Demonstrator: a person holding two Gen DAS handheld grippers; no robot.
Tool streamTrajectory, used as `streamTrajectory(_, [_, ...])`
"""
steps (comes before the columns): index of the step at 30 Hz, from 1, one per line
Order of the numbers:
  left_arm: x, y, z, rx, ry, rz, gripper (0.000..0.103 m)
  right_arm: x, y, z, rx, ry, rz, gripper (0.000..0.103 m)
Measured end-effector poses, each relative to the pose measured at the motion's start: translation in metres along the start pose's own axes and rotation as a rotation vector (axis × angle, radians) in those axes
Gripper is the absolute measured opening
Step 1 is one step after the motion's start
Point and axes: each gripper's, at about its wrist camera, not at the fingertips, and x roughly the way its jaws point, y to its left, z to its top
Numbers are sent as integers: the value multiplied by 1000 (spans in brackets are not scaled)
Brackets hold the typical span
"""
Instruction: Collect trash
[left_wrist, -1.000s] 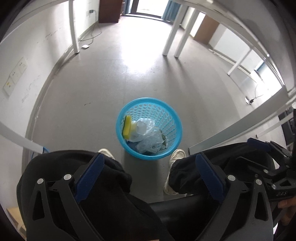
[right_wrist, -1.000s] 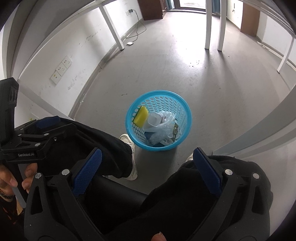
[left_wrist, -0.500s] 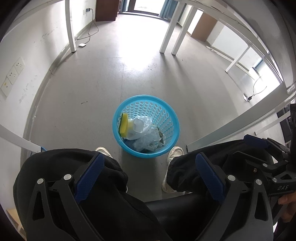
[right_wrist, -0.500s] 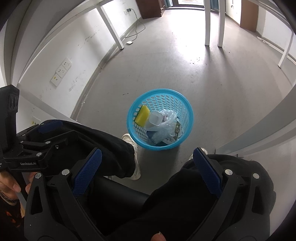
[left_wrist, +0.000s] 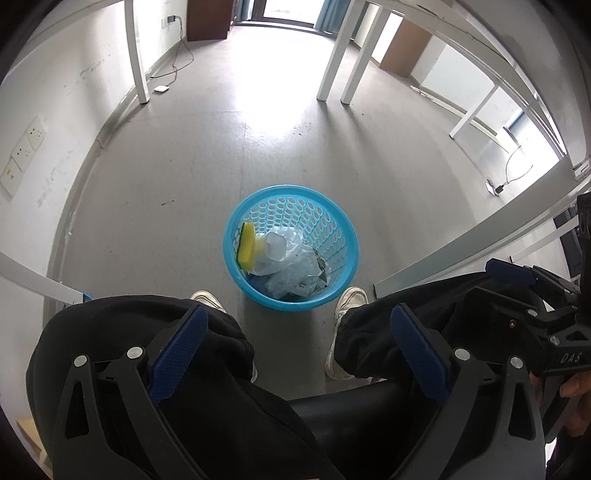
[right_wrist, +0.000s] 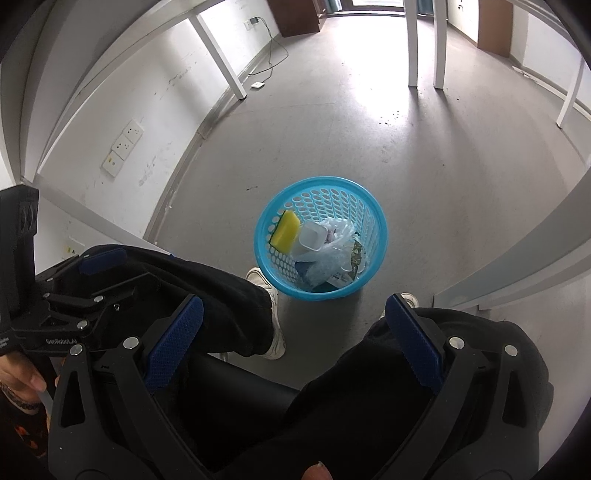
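Observation:
A blue perforated trash basket (left_wrist: 340, 229) stands on the grey floor between the seated person's feet; it also shows in the right wrist view (right_wrist: 373, 206). Inside lie a yellow sponge (left_wrist: 246, 245), a white plastic cup (left_wrist: 275, 245), crumpled clear plastic (left_wrist: 295, 266) and a dark wrapper (left_wrist: 320, 267). My left gripper (left_wrist: 297, 338) is open and empty, held high above the person's knees. My right gripper (right_wrist: 293, 328) is open and empty at the same height. Each gripper shows at the edge of the other's view.
The person's legs in black trousers (left_wrist: 207, 369) and white shoes (left_wrist: 349, 299) fill the foreground. White table legs (left_wrist: 334, 55) stand on the far floor. A wall with sockets (right_wrist: 123, 146) runs along the left, with a cable and adapter (left_wrist: 161, 88) on the floor.
Both grippers have drifted slightly, so the basket shifts a little in each view. Both stay open and empty. The basket's contents are unchanged.

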Motion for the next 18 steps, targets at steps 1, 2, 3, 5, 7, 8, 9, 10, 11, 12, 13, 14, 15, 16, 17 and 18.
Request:
streamTrajectory(1, [0,0,-1,-1,2,-2,97,-1,-1,1,3,1,2,94])
streamTrajectory(2, [0,0,0,-2,5,-4,97,-1,-2,1,5,2,3,94])
streamTrajectory(3, [0,0,0,-3,6,-6,97,-1,-2,1,5,3,2,94])
streamTrajectory(5, [2,1,0,-9,16,-15,97,-1,-2,1,4,4,2,94])
streamTrajectory(7, [2,1,1,-11,19,-16,97,-1,-2,1,3,3,3,94])
streamTrajectory(8, [2,1,1,-10,18,-14,97,-1,-1,1,4,3,3,94])
streamTrajectory(9, [3,2,1,-11,17,-14,97,-1,-1,1,5,3,4,94])
streamTrajectory(10, [3,2,0,-13,18,-15,97,-1,-1,1,5,4,3,94])
streamTrajectory(11, [3,2,1,-13,18,-14,97,-1,-1,1,4,6,2,94])
streamTrajectory(12, [3,2,1,-12,17,-12,97,-1,0,1,5,6,2,94])
streamTrajectory(13, [3,2,1,-10,17,-11,97,-1,0,1,5,6,3,94])
streamTrajectory(14, [3,2,0,-10,18,-10,97,-1,0,1,5,6,3,94])
streamTrajectory(15, [4,2,0,-11,18,-11,97,-1,0,1,5,6,2,94])
streamTrajectory(16, [3,2,1,-10,18,-11,97,-1,0,1,5,6,2,95])
streamTrajectory(17, [4,1,0,-9,19,-10,97,0,0,1,5,7,3,94])
streamTrajectory(18, [4,1,0,-7,19,-9,97,-1,0,0,5,8,4,94])
